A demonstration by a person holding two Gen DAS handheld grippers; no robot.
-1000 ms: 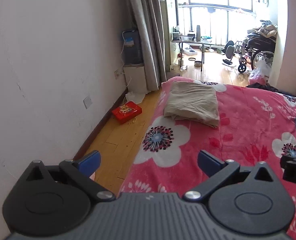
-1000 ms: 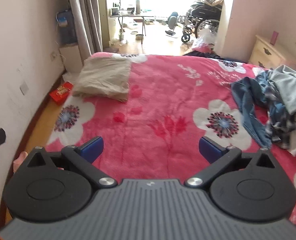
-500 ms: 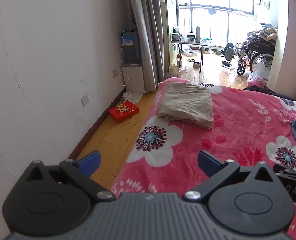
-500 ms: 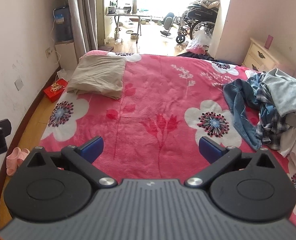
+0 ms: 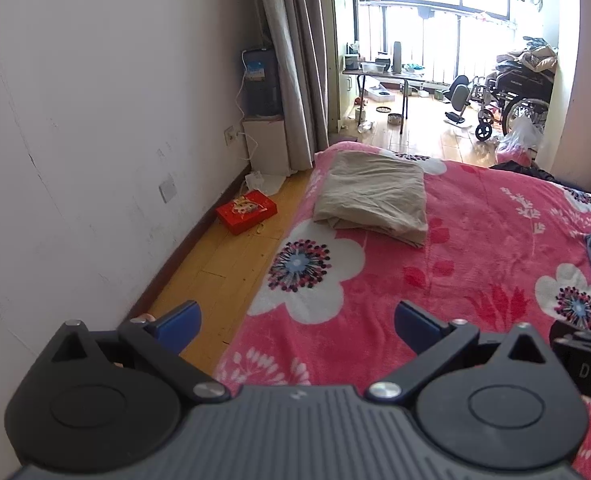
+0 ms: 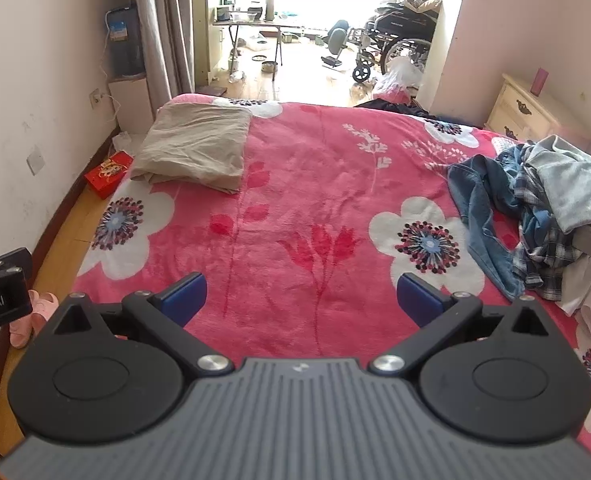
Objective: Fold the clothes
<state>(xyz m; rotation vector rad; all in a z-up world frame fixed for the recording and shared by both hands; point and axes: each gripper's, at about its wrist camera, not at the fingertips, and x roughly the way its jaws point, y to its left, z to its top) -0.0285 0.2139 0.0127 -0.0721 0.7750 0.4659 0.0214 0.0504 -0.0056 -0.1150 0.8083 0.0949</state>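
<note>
One folded garment [image 6: 193, 146], one clothes heap [image 6: 543, 216]

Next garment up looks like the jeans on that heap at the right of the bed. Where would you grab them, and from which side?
Probably the loose denim end of the jeans trailing onto the blanket. The open right gripper should come from the bed's middle: that end lies flat and uncovered, while the rest tangles under the plaid shirt.

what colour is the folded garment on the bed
Beige/tan folded garment, clearest in the right wrist view.

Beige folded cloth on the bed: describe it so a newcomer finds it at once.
Start at the pink floral blanket covering the bed. The beige folded cloth lies at its far left corner, near the grey curtain. Unlike the tangled clothes pile at the right edge, it is plain, flat and neatly squared.
</note>
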